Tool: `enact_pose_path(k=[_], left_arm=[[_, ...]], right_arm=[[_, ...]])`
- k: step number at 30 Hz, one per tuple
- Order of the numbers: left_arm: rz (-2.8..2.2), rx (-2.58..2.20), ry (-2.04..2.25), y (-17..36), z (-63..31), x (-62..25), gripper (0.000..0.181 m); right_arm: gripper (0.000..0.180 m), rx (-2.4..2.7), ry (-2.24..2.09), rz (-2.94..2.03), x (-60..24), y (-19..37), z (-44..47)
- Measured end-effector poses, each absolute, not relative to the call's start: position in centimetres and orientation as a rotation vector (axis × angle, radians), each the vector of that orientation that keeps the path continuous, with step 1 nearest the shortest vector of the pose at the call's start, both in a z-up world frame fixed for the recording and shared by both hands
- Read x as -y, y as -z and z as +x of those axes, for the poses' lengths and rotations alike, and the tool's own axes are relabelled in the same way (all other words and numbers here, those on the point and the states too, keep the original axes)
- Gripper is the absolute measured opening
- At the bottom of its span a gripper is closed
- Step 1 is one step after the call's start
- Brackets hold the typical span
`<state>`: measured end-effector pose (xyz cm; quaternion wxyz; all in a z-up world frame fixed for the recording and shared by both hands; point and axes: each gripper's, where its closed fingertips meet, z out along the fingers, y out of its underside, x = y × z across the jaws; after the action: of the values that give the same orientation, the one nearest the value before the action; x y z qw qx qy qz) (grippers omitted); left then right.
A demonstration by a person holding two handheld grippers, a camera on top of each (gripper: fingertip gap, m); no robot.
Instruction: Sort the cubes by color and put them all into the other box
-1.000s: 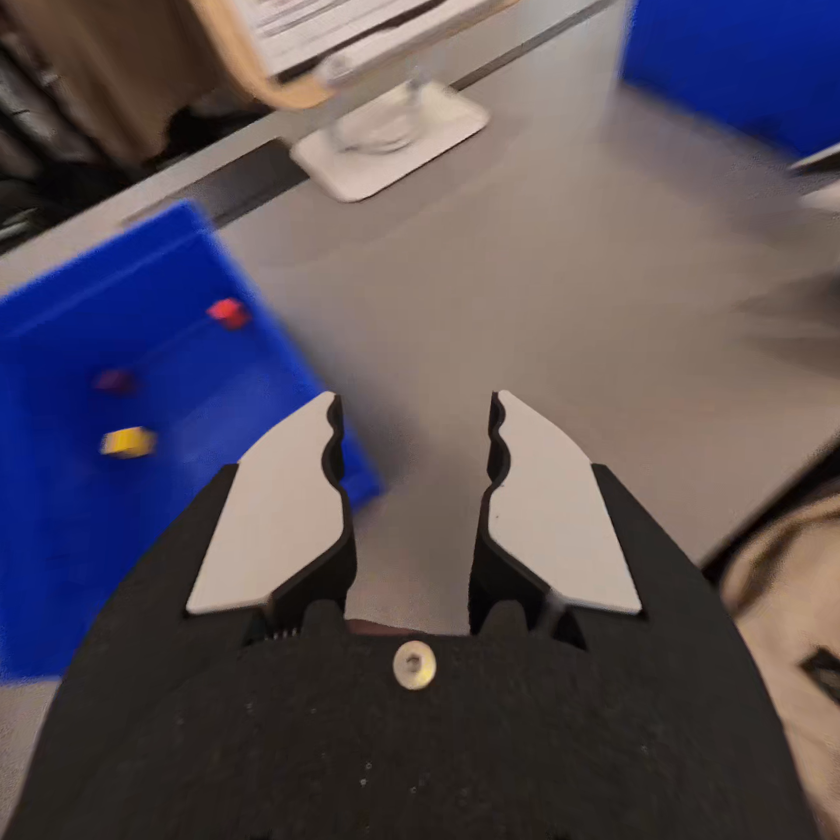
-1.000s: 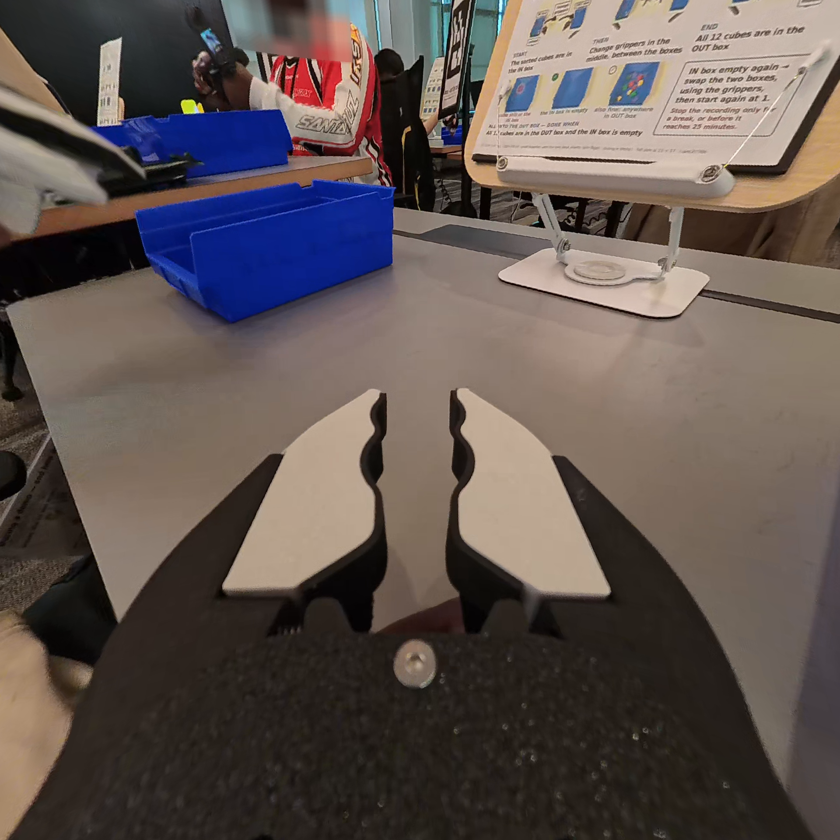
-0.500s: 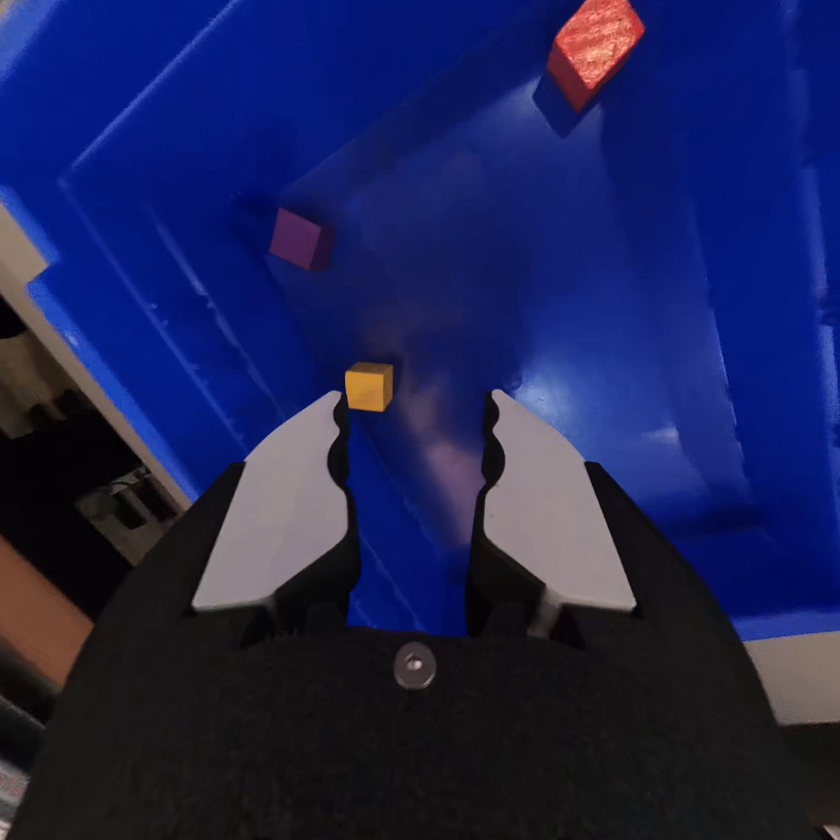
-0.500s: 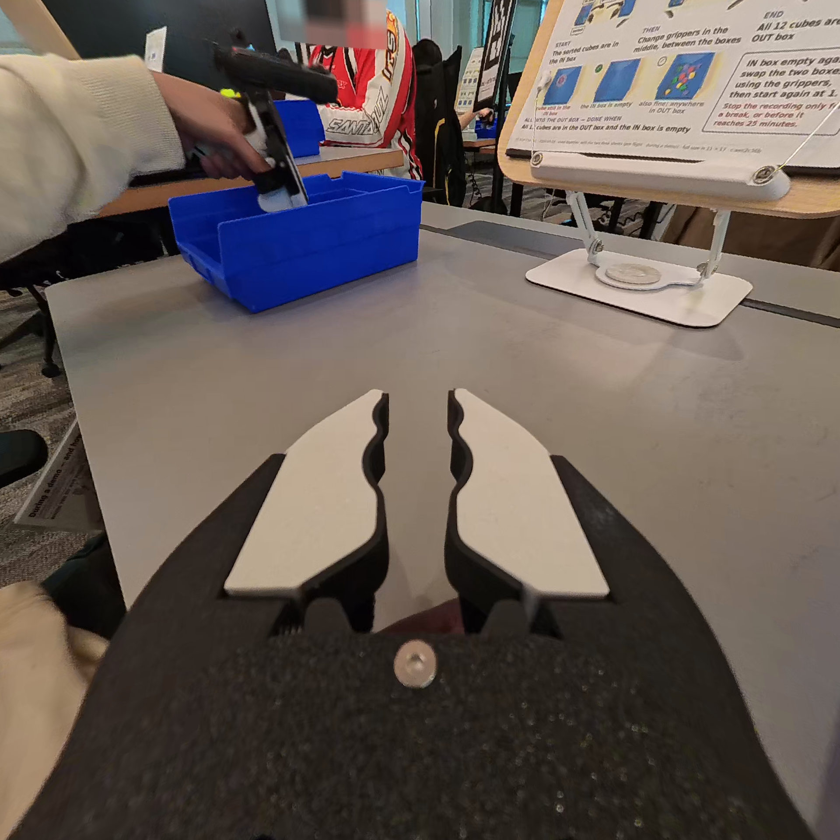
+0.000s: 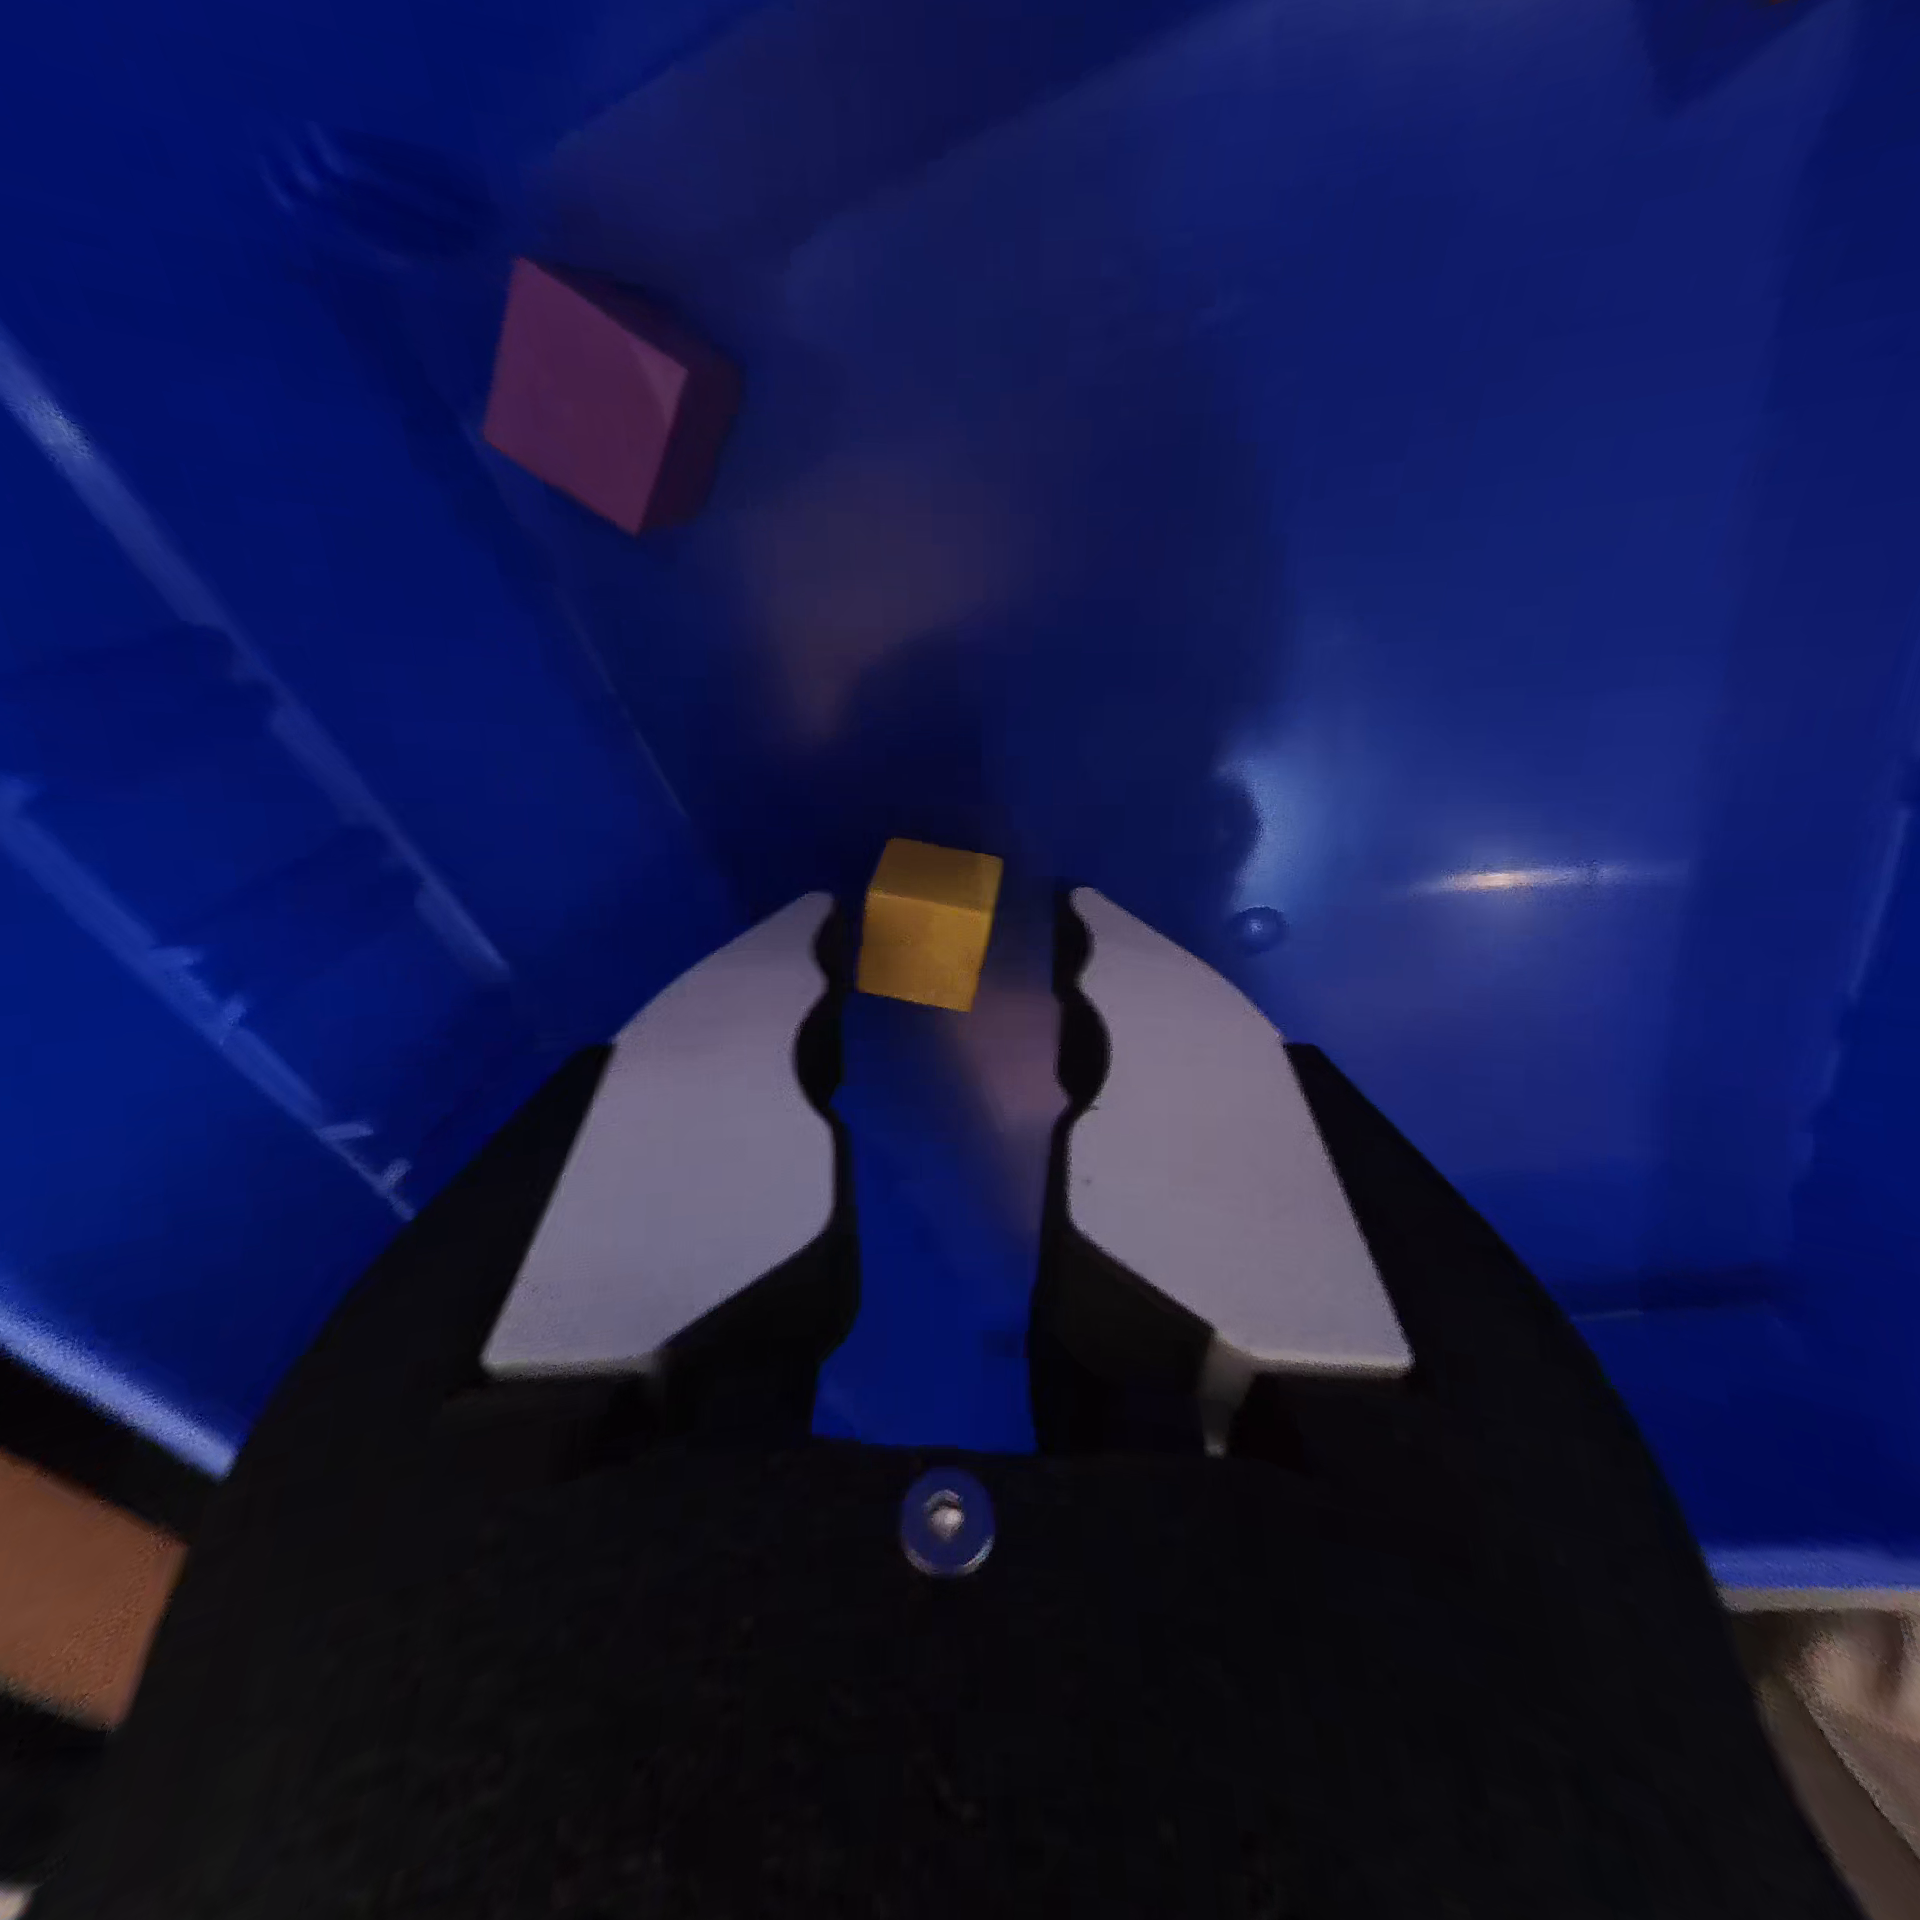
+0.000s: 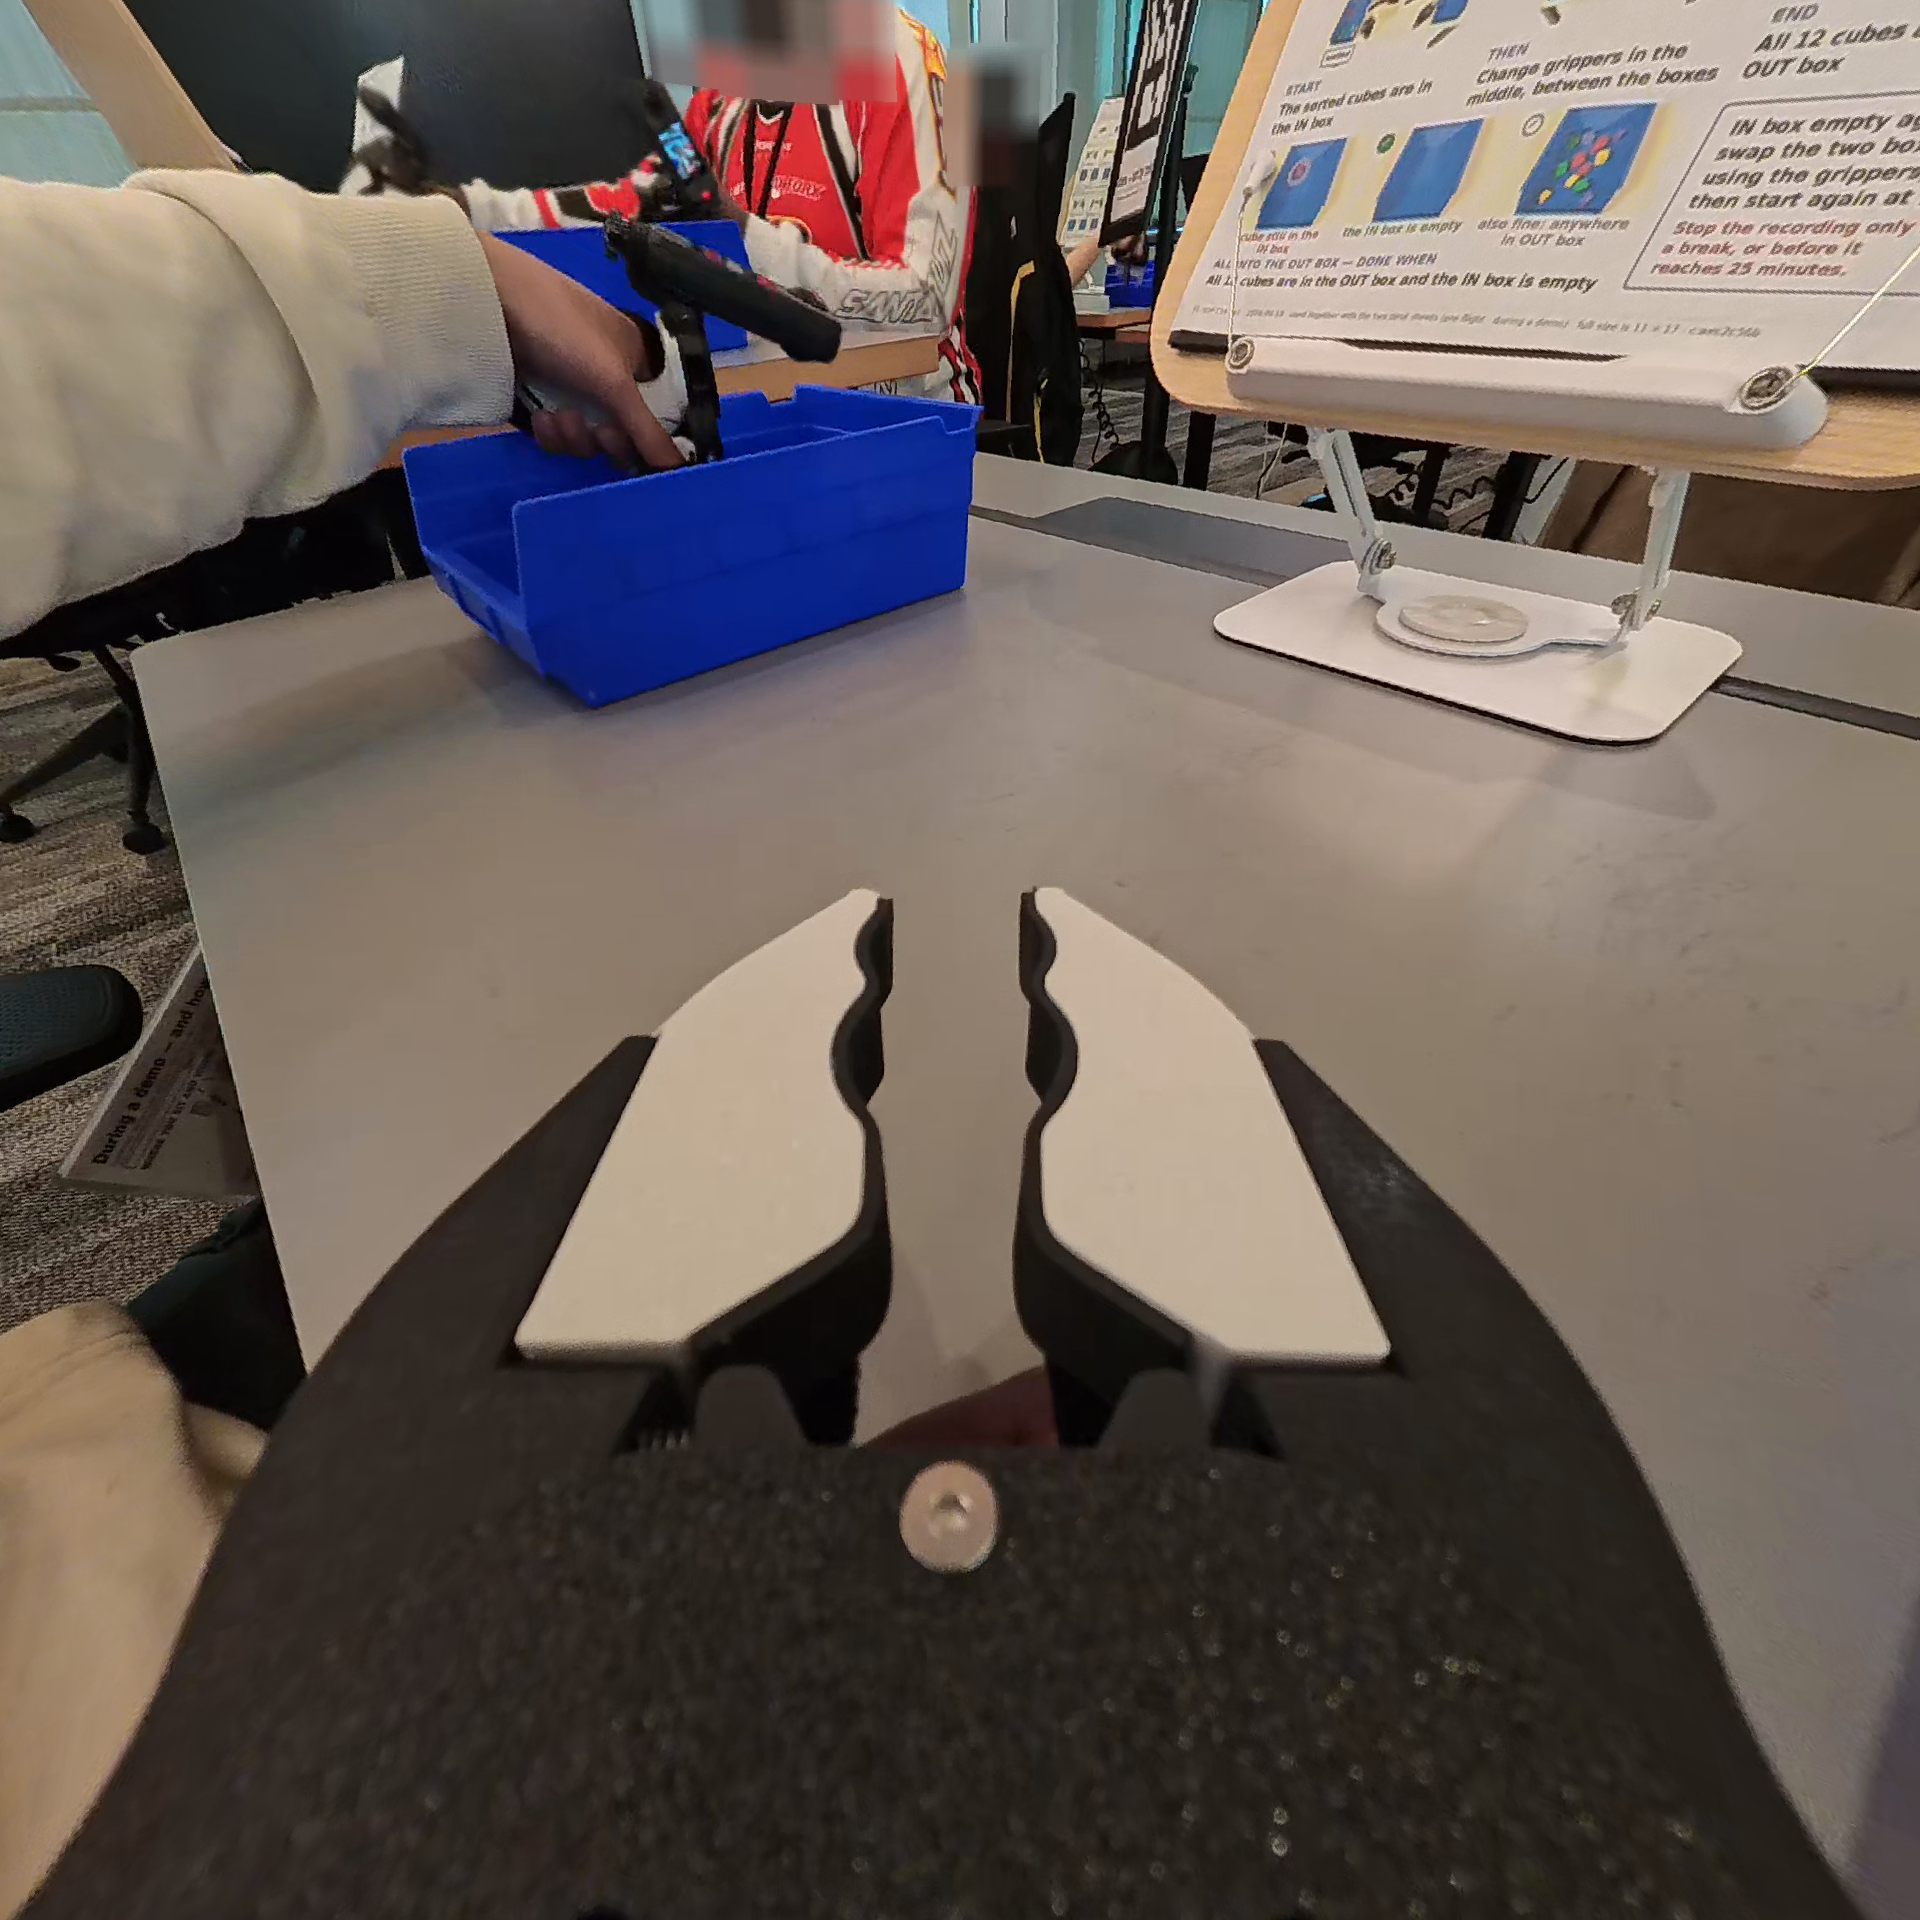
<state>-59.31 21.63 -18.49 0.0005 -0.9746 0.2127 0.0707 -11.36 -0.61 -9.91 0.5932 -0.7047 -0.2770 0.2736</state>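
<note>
Straddling yellow cube (image 5: 928,925), left claw (image 5: 948,914) parted

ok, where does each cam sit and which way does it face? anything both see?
Left wrist view: on the left tool, aimed down into the blue plastic box; small yellow cube between its open fingers, purple cube beyond.
Right wrist view: on the right tool, low over the grey table, facing across it; cream sleeve shows, fingers open.
Shared: the blue plastic box and the left tool reaching into it.
</note>
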Motion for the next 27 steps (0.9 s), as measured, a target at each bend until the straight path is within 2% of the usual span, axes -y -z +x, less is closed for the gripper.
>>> enact_pose_path(k=[1, 8, 13, 17, 27], left_arm=[[-3.074, -0.663, -0.171, 18.6, -59.0, -21.3, 0.023], [-3.014, -0.707, 0.016, 17.2, -57.5, -20.2, 0.022], [-2.52, -0.766, 0.214, 8.6, -51.4, -20.3, 0.022], [-2.048, -0.807, 0.377, 2.9, -44.1, -16.1, 0.022], [-1.677, -0.881, 0.715, 3.7, -34.0, -8.1, 0.022]], right_arm=[[0.023, 0.644, -0.636, -1.638, 0.6, 9.9, -11.4], [0.022, 0.641, -0.631, -1.643, 0.5, 9.9, -11.3], [0.022, 0.628, -0.595, -1.629, 0.2, 9.3, -10.5], [0.022, 0.586, -0.569, -1.616, -0.3, 8.5, -9.0], [0.022, 0.49, -0.679, -1.665, -1.6, 8.8, -7.9]])
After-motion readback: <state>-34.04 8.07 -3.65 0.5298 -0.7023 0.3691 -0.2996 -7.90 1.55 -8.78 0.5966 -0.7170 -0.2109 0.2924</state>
